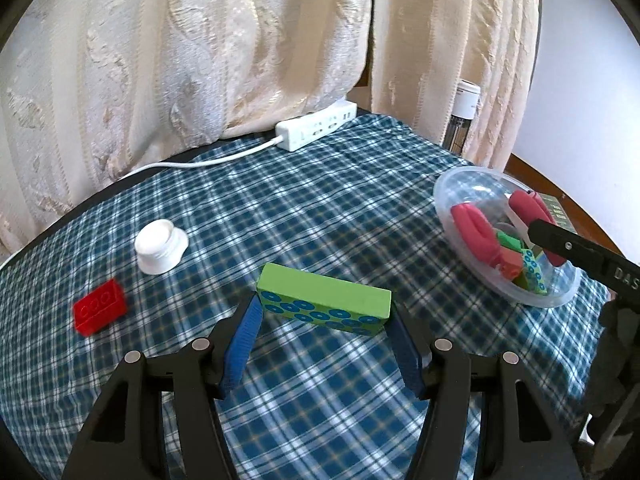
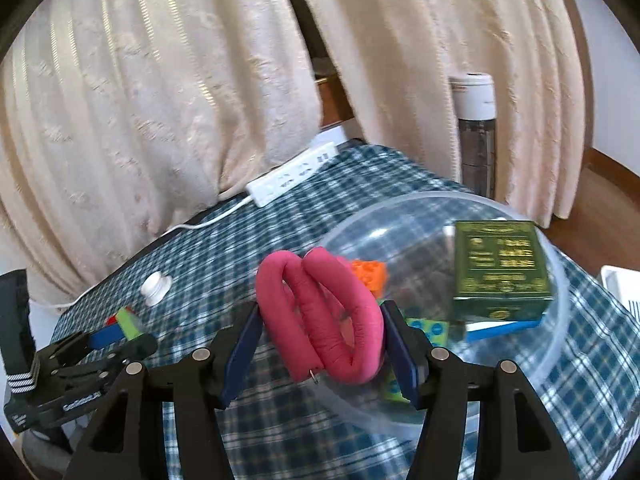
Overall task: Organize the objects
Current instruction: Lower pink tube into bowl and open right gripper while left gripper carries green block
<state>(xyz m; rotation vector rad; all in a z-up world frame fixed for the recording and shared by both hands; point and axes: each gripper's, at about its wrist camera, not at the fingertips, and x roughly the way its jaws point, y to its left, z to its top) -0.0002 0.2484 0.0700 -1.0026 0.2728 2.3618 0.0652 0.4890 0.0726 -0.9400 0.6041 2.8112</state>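
1. The left gripper (image 1: 324,320) is squeezing a long green wooden block with blue rings (image 1: 323,299) by its two short ends, and the block is sitting between the blue pads near the middle of the checked blue tablecloth (image 1: 320,208).
2. The right gripper (image 2: 322,320) is squeezing a fat pink padded loop (image 2: 320,316), and it is holding the loop over the near rim of the clear plastic bowl (image 2: 552,344).
3. The bowl is sitting by the right edge of the tablecloth. An orange brick (image 2: 370,274), a dark green box with gold writing (image 2: 502,268) and more green ringed blocks are lying inside it.
4. A small red plastic brick (image 1: 100,307) is lying near the left edge, and a white round cap (image 1: 161,246) is standing just behind it.
5. A white power strip (image 1: 316,130) is lying along the far edge, touching the cream curtain (image 1: 200,48).
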